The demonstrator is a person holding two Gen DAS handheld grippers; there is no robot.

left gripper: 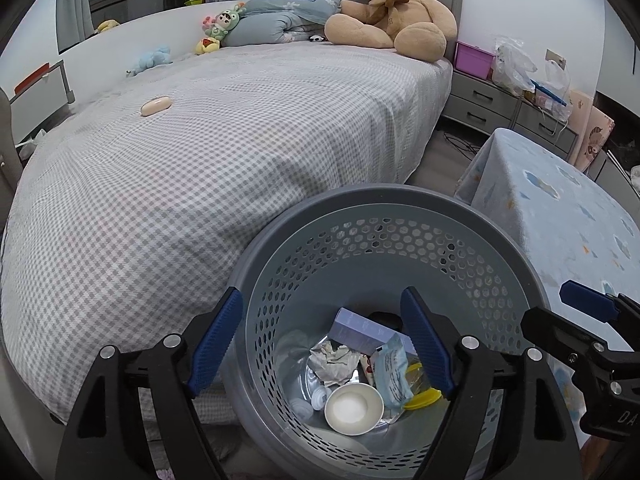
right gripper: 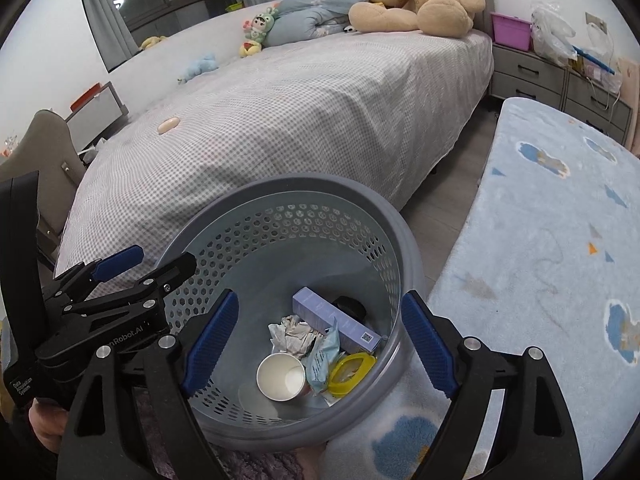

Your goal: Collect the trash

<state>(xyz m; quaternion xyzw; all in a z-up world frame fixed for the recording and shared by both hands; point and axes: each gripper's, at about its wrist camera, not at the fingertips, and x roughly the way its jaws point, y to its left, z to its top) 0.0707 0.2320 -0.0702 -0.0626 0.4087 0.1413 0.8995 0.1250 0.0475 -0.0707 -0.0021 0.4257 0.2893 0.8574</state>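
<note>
A grey perforated trash basket (left gripper: pixel 384 204) stands by the bed, also in the right wrist view (right gripper: pixel 280 188). Inside lie a white paper cup (left gripper: pixel 352 408) (right gripper: pixel 280 376), crumpled paper (left gripper: pixel 334 360) (right gripper: pixel 292 334), a lilac box (left gripper: pixel 360 330) (right gripper: pixel 336 320), a pale blue wrapper (left gripper: pixel 394 372) (right gripper: pixel 322 356) and a yellow lid (right gripper: pixel 350 372). My left gripper (left gripper: pixel 324 340) is open and empty above the basket. My right gripper (right gripper: pixel 320 340) is open and empty above it too. Each gripper shows at the other view's edge: the right gripper (left gripper: pixel 576 312), the left gripper (right gripper: pixel 152 264).
A bed with a grey checked sheet (left gripper: pixel 200 168) holds a big teddy bear (left gripper: pixel 396 8), small plush toys (left gripper: pixel 224 24) and a small pink case (left gripper: pixel 156 106). A light blue patterned cover (right gripper: pixel 560 240) lies on the right. Grey drawers (left gripper: pixel 480 100) carry a pink box and bags.
</note>
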